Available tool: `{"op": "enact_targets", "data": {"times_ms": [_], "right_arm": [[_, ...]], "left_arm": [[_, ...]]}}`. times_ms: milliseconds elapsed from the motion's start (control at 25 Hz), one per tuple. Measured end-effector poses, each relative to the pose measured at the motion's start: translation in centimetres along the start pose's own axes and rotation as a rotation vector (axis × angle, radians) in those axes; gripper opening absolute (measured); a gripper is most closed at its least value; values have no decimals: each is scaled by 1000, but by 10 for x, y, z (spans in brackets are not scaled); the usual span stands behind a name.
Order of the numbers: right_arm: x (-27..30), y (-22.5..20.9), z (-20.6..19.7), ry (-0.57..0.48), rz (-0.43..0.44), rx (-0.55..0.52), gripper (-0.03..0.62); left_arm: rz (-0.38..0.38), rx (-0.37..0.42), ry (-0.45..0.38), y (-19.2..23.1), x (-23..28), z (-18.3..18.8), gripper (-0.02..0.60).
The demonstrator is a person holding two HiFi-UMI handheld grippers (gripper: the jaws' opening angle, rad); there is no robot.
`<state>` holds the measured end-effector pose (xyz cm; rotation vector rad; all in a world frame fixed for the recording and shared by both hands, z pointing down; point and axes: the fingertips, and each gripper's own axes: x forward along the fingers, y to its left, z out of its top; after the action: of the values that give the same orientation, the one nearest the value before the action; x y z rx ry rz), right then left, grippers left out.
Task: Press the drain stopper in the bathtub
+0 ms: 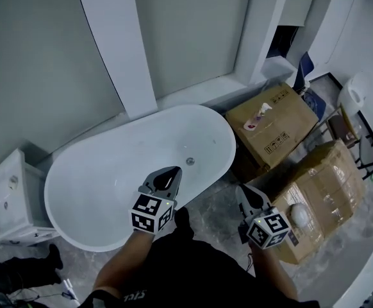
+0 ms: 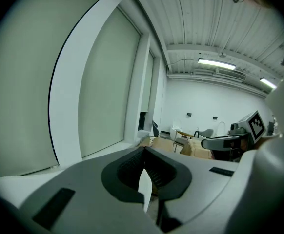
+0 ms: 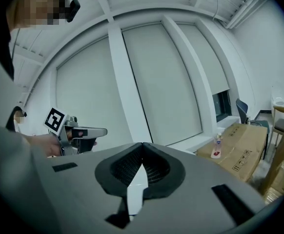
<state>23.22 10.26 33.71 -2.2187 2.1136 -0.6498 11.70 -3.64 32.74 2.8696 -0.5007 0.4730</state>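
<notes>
"White oval bathtub in the middle of the head view, yes? Where is the drain stopper?"

"The drain stopper is a small round grey disc on the tub floor, toward its right end. Nothing touches it."

"And the grippers?"

"The left gripper is held over the tub's near rim. Its tip points toward the stopper but is well apart from it. Its own camera shows the jaws pressed together at the tips with nothing between them. That camera looks level at a pale wall panel and a white pillar. The right gripper is off the tub, over the grey floor between the tub and the nearer cardboard box. Its jaws are closed too, and empty. Each gripper's camera catches the other gripper off to one side, with its marker cube showing."

"What else is around?"

"The farther cardboard box stands just beside the tub's right end, with a small bottle on top. A white rounded thing rests on the nearer box; it is too small to name, possibly a cap. A white cabinet sits at the tub's left end."
</notes>
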Motion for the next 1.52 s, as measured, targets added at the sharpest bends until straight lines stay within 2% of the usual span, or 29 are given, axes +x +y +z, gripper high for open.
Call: {"op": "enact_targets", "data": {"times_ms": [320, 560, 800, 1160, 1360, 1520], "right_arm": [[119, -8, 5, 119, 38, -9, 15], [183, 0, 9, 167, 78, -26, 15], [218, 2, 21, 181, 109, -49, 15], [275, -27, 27, 239, 183, -58, 15], [311, -56, 19, 299, 254, -63, 15], [338, -82, -3, 363, 299, -58, 15]], "left_arm": [[28, -47, 13, 100, 60, 7, 14], [37, -76, 35, 151, 78, 2, 14], [55, -101, 40, 175, 85, 6, 14], [126, -145, 72, 203, 122, 2, 14], [168, -182, 122, 214, 162, -10, 14], [213, -208, 156, 228, 192, -28, 14]]}}
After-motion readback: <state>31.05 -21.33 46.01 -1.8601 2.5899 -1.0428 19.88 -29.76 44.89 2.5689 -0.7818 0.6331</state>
